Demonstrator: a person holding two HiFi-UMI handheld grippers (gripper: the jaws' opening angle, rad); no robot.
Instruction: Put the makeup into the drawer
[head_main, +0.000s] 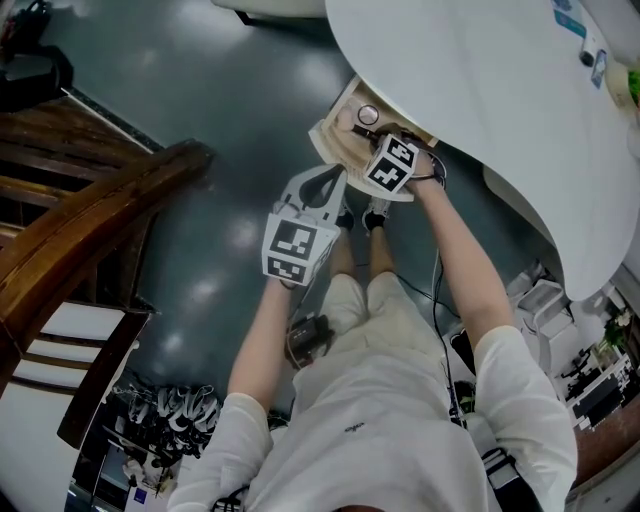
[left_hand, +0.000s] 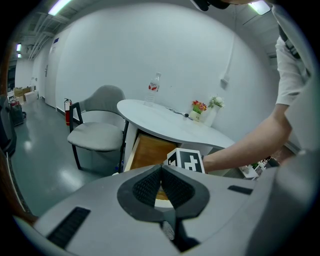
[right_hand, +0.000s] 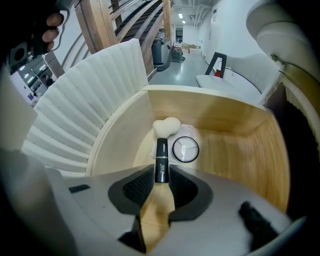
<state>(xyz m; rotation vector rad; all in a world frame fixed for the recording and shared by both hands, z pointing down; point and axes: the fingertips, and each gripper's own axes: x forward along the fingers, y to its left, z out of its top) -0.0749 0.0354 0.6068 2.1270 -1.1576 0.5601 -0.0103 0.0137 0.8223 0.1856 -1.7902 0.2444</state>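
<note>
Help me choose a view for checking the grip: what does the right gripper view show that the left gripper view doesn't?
Right only: the brush clamped in the right hand-held gripper, and a round compact in the drawer. Left only: a bottle and flowers on the table, plus the left hand-held gripper, shut and empty. Both: the open drawer and the table.

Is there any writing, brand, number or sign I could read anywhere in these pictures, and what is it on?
No text here reads for certain.
Makeup brush in the right hand-held gripper: pale print on its black handle, too small to read.
Bottle on the white table: red label, blurred.
Marker cube: black-and-white square patterns, no words.
</note>
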